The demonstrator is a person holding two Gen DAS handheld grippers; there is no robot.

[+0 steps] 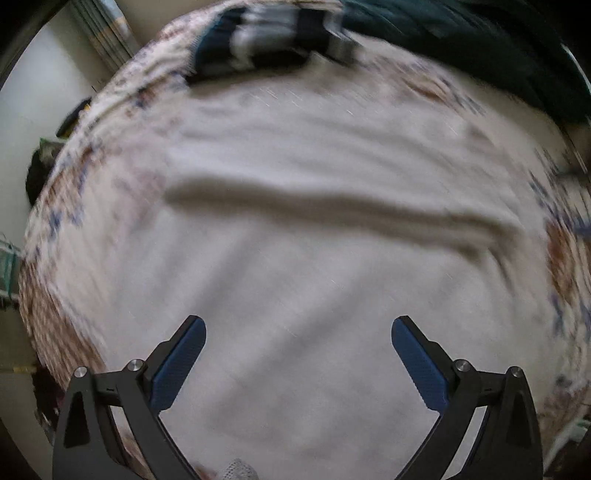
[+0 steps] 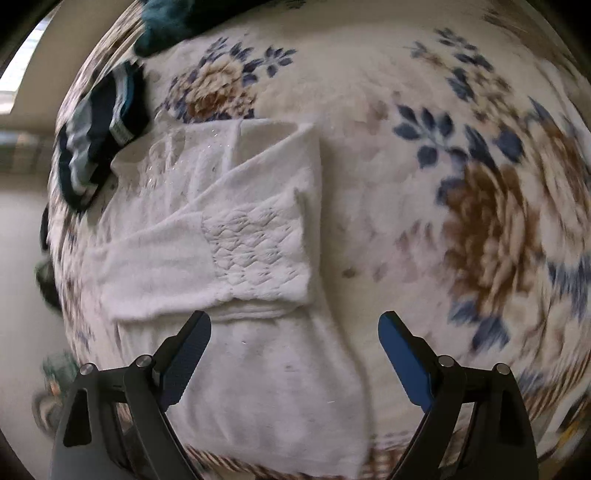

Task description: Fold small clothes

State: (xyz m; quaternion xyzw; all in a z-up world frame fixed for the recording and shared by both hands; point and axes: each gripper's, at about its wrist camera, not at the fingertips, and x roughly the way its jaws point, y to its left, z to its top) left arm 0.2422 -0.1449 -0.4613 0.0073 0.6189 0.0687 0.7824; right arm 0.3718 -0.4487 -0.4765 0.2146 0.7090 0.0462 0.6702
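Lying spread across a floral blanket (image 2: pixel 480 206), a white knitted garment (image 2: pixel 236 236) fills the left and middle of the right wrist view. One sleeve, with a raised diamond-stitch cuff (image 2: pixel 255 251), is folded across the body of the garment so the cuff rests near its right edge. The garment's lower part runs down between the fingers of the right gripper (image 2: pixel 294 325), which hangs above it with its jaws spread wide and nothing between them. The blanket is cream with brown and blue flowers and shows bare to the right of the garment.

Past the garment's upper left corner, touching or just beside it, sits a striped garment (image 2: pixel 99 133) in dark navy and pale grey, bunched up. A dark teal cloth (image 2: pixel 166 18) lies at the far top edge.

The left wrist view is blurred. The left gripper (image 1: pixel 298 328) also has its jaws spread wide, holding nothing, above the white garment (image 1: pixel 295 240), which nearly fills the frame and shows a long shadowed crease across its middle. The striped garment (image 1: pixel 266 40) sits at the top, with the teal cloth (image 1: pixel 480 48) to its right. The blanket's pattern (image 1: pixel 59 229) rings the edges.
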